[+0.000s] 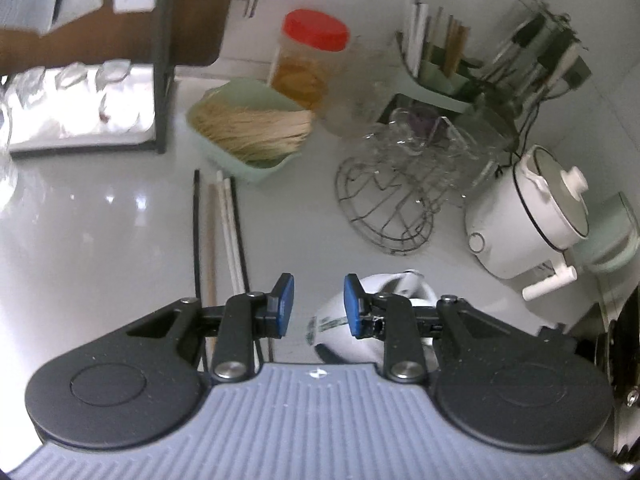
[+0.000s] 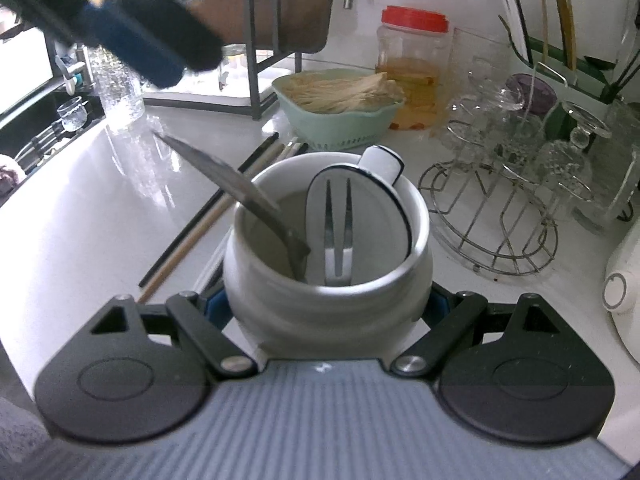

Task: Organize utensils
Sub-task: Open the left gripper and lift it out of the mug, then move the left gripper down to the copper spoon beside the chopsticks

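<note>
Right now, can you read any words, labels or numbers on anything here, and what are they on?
None can be read.
White pot: a printed label strip on its side, too blurred to read.
Red-lidded jar: no label shows.

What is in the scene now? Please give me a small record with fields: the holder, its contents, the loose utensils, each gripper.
holder: white ceramic pot, on the white counter
contents: metal knife leaning out to the left; white spoon; metal tongs lying on the spoon
loose utensils: chopsticks lying on the counter left of the pot
right gripper: shut on the pot, pads on both sides
left gripper: open, nothing between its pads
background: green basket; red-lidded jar; wire rack with glasses
</note>
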The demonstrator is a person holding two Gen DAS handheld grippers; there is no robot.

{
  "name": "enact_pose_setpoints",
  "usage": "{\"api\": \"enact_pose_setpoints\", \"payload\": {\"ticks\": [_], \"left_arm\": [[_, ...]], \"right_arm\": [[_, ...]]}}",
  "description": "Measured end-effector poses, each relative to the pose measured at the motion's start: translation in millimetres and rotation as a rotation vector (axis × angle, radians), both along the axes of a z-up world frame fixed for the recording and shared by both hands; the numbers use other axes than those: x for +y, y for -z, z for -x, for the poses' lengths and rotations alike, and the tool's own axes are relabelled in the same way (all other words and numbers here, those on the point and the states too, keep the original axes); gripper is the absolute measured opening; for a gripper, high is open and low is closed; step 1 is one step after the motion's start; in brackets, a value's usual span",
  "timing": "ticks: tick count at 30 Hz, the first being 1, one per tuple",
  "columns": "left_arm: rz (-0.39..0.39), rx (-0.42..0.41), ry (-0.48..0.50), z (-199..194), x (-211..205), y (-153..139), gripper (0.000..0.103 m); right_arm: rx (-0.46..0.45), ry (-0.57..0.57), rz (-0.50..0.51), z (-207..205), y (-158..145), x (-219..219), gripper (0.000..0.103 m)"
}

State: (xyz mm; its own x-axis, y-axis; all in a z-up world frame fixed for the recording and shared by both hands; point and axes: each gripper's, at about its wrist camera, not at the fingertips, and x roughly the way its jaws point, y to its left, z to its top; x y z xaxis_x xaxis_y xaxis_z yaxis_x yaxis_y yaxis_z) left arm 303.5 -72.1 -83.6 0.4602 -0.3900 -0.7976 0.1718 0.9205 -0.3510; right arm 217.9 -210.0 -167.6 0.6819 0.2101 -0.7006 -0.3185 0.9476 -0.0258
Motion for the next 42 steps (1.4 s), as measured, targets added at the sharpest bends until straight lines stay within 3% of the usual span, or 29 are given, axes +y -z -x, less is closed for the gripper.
{"api": "enact_pose_setpoints", "payload": {"ticks": [11, 19, 27, 34, 42], "left_arm": [[0.006, 0.057, 0.045, -4, -4, 79, 0.03], [0.026, 0.131, 0.058, -6, -7, 122, 0.03], [0.004, 0.139, 0.036, -15, -6, 140, 0.03], [0.001, 0.127, 0.015, -26, 1, 138, 0.03], [-0.058, 0.104, 0.052, -36, -13, 136, 0.032]], "right_arm": [[0.021, 0.15, 0.002, 9, -1, -22, 0.092], [0.044, 0.194, 0.007, 12, -2, -25, 0.092], [0.054, 0.225, 0.009, 13, -2, -25, 0.092], [0.057, 0.23, 0.009, 14, -2, -24, 0.092], [0.055, 0.229, 0.009, 14, -2, -24, 0.092]]}}
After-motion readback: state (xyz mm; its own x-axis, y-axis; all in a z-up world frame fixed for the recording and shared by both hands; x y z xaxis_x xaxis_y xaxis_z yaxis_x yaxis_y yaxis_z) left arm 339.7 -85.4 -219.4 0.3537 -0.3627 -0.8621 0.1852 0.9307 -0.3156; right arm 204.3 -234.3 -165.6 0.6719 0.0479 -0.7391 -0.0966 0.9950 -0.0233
